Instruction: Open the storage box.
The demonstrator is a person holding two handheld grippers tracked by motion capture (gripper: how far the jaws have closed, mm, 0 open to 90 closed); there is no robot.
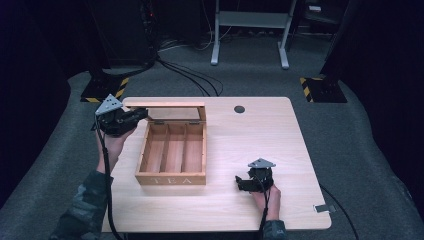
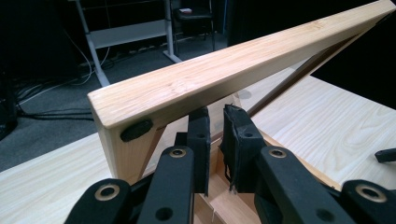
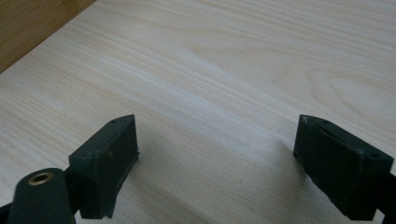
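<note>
My left gripper (image 2: 215, 140) has its jaws almost shut, with a thin gap between them, right under the raised lid (image 2: 233, 65) of the tea box (image 1: 172, 152). I cannot tell if they pinch the lid's edge or just push it up from below. In the high view the left gripper (image 1: 131, 118) sits at the far left corner of the box, where the lid (image 1: 165, 105) stands up on its hinges at the back.

My right gripper (image 3: 217, 154) has its jaws wide open with nothing between them. It (image 1: 248, 182) rests low over the counter (image 1: 260, 135), well to the right of the box.

I think this could go wrong here. I touch the lid only near one corner, so it could slip off my jaws and bang down shut. If I push too hard, the whole box could slide or tip back, because nothing holds it down. My right gripper is too far from the box to steady it. A hard push could also hurt the hinges.
</note>
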